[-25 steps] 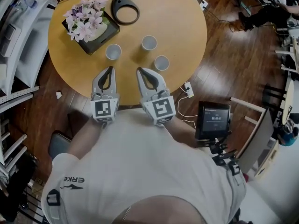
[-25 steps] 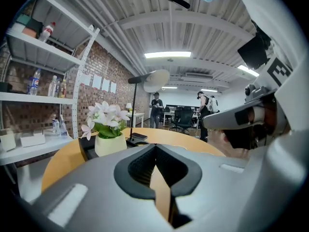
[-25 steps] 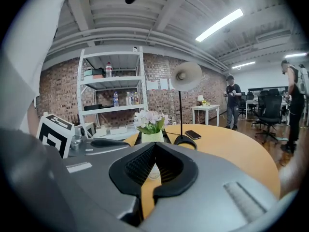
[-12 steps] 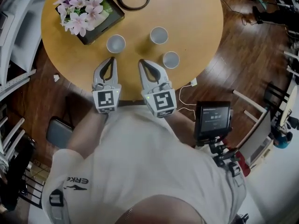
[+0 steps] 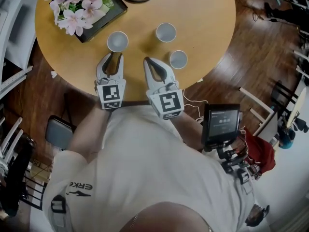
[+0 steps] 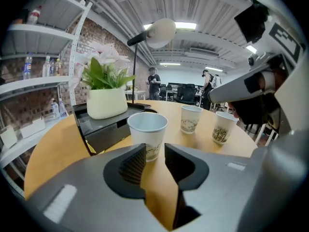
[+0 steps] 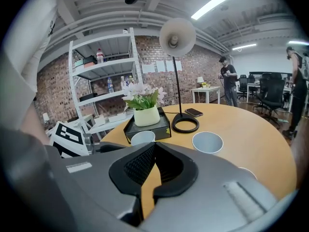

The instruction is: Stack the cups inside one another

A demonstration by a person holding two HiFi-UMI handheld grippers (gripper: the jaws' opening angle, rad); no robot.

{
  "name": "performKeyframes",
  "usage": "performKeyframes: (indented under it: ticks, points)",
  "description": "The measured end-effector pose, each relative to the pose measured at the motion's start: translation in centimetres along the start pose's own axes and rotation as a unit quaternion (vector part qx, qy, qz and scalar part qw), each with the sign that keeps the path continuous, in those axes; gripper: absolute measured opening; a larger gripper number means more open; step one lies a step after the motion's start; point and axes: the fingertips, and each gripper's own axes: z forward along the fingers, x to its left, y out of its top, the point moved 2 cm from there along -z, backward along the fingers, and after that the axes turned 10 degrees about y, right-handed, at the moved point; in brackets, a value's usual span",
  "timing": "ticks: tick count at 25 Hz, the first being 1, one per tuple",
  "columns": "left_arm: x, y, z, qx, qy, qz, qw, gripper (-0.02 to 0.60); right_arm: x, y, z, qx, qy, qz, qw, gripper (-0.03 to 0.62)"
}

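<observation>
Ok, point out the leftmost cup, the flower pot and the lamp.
leftmost cup (image 6: pixel 149 138): left gripper view, on its side wall below the rim.
flower pot (image 6: pixel 107 103): left gripper view, on its white front.
lamp (image 7: pixel 177 37): right gripper view, on its shade.

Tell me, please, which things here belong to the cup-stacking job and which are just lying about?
For the job:
- cup nearest the flowers
- far cup
- right-hand cup

Just lying about:
- potted flowers
- black tray
- lamp
- phone
- screen on a stand
</observation>
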Motion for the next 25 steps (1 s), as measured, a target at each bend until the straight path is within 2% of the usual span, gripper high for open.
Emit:
performKeyframes:
  ticks: [2, 5, 10, 14, 21, 23, 25]
  points:
    - [-0.2, -0.3, 0.7, 0.005, -0.004, 0.007, 1.0000, 0.191, -0.3, -0.3, 0.2, 0.005, -0.003, 0.003, 1.000, 0.014]
    - [-0.3, -0.2, 1.5, 0.002, -0.004, 0.016, 0.9999, 0.273, -0.7, -0.5, 0.1, 0.016, -0.006, 0.007, 1.000, 0.014]
    - [-0.4, 0.1, 3.0, -0.007, -0.004, 0.027, 0.9996, 0.344, -0.9, -0.5, 0.3, 0.004, -0.003, 0.006, 1.000, 0.014]
    - [-0.3, 0.7, 3.9, -0.016, 0.000, 0.031, 0.9994, 0.370, -1.1, -0.4, 0.3, 0.008, -0.002, 0.005, 1.000, 0.014]
    - [0.0, 1.6, 5.5, -0.028, 0.011, 0.040, 0.9987, 0.379, -1.2, -0.2, 0.4, 0.003, -0.003, 0.006, 1.000, 0.014]
    - [0.2, 1.8, 5.8, -0.029, 0.015, 0.041, 0.9986, 0.376, -1.3, -0.3, 0.3, 0.006, -0.002, 0.005, 1.000, 0.014]
    - [0.4, 2.0, 6.0, -0.031, 0.018, 0.042, 0.9985, 0.339, -1.4, -0.3, 0.3, 0.009, -0.002, 0.003, 1.000, 0.014]
